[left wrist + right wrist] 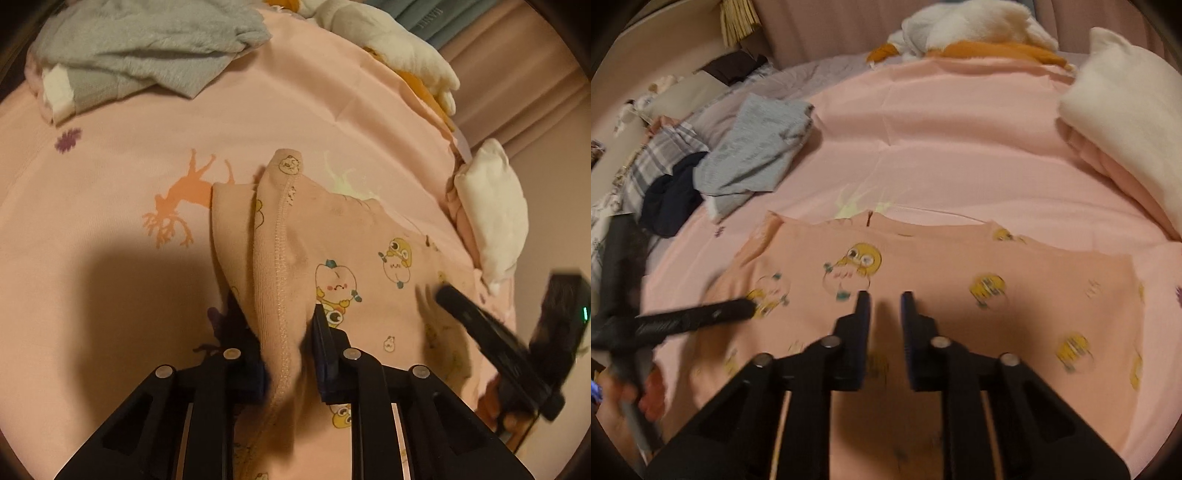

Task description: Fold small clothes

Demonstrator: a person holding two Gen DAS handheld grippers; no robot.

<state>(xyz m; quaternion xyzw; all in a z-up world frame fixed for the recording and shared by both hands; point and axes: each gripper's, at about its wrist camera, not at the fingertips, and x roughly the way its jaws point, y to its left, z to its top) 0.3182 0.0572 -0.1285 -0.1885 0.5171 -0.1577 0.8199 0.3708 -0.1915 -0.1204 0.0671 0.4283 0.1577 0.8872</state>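
Left tongs (286, 325) pinch the garment's (369, 258) hem; right tongs (884, 295), blurred, seemingly narrow, empty.

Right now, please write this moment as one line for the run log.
left gripper: shut on peach printed garment | right gripper: fingers apart, nothing between, over garment | grey clothes: aside on pink sheet

Soft matt knit printed pink garment (354, 266) on a smooth pink bedsheet (258, 122); fluffy grey towel (140, 48); matt black plastic left tool (284, 332)
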